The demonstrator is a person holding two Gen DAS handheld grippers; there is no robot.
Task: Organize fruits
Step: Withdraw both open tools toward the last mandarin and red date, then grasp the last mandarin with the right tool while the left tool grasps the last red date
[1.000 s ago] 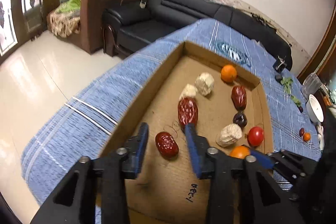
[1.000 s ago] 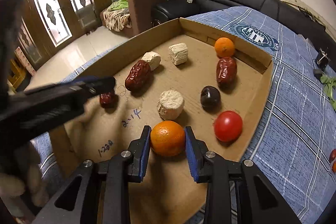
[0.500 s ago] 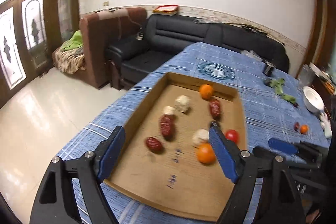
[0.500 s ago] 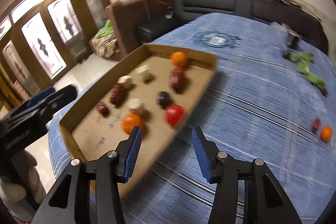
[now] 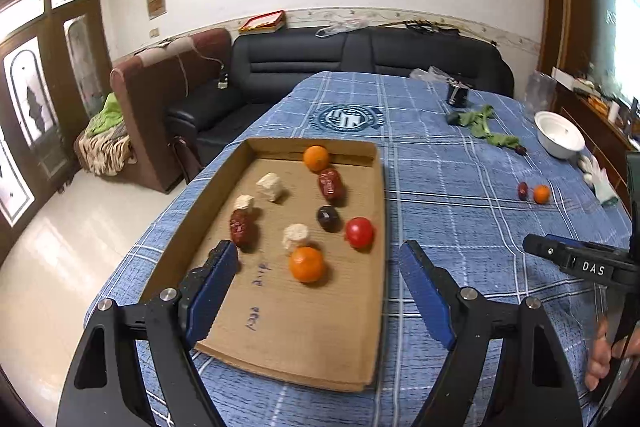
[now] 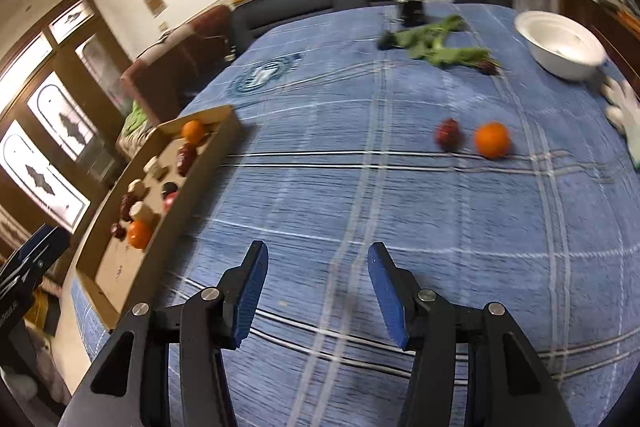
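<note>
A shallow cardboard tray [image 5: 382, 211] on the blue checked cloth holds two oranges [image 5: 307, 264], a red tomato [image 5: 359, 232], red dates, a dark fruit and pale chunks. My left gripper [image 5: 320, 271] is open and empty, raised above the tray's near end. My right gripper [image 6: 318, 267] is open and empty over bare cloth, right of the tray [image 6: 208, 155]. A loose orange [image 6: 491, 139] and a red date [image 6: 448, 133] lie on the cloth ahead of it; they also show in the left wrist view [image 5: 541, 193].
A white bowl [image 6: 560, 45], green leaves [image 6: 436, 41], a white glove [image 6: 624, 111] and a small dark object [image 6: 410, 9] lie at the far right of the table. A black sofa [image 5: 360, 55] stands behind the table. The table drops off on the left.
Both grippers let go of their fruit, opened and pulled back up from the tray. The right gripper swung right, away from the tray, toward the loose orange and date.
</note>
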